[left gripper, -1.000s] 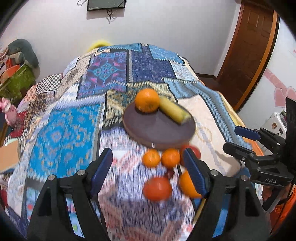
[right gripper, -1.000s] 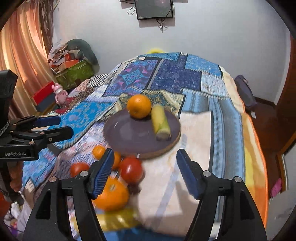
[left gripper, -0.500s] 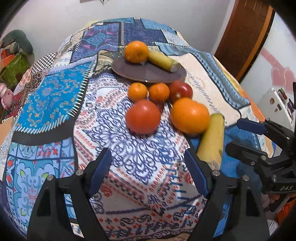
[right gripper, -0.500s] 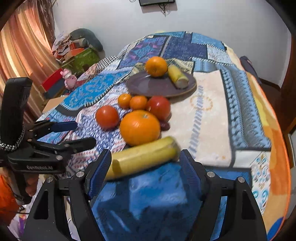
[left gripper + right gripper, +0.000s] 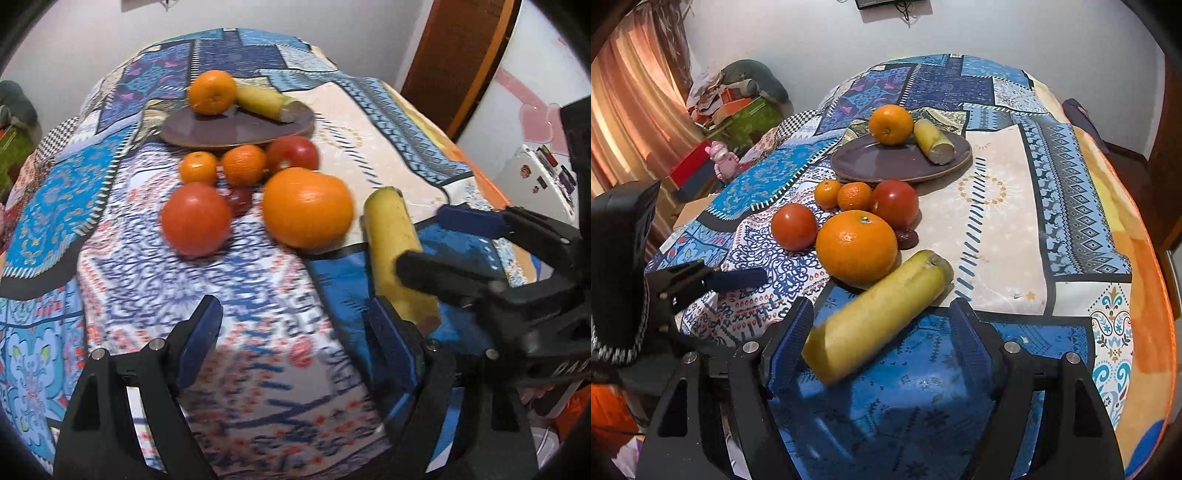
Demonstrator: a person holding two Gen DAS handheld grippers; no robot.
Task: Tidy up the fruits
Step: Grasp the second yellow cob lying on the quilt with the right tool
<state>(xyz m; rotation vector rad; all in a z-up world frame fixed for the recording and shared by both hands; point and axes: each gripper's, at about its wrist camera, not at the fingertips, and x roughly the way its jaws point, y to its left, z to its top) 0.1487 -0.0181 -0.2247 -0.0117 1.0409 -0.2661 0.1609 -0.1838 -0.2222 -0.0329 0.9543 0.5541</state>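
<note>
On bed near edge: both tools dropped low vs 1 s ago, R tool (image 5: 879, 332) open astride loose banana (image 5: 877, 314), not gripping yet; L tool (image 5: 295, 339) open, empty; plate (image 5: 864, 162) w/ orange + banana beyond — pick looks imminent.

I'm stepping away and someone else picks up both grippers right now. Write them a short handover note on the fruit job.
Left claw: open, empty, low over the cloth short of the fruit.
Right claw: open, straddling the near banana, not yet closed on it.
On the plate: one orange and a banana piece.
On the cloth in front of the plate: large orange, two tomatoes, two mandarins, a small dark fruit.
Done: two pieces plated.
Left: likely grip the near banana, then move the loose fruit.
</note>
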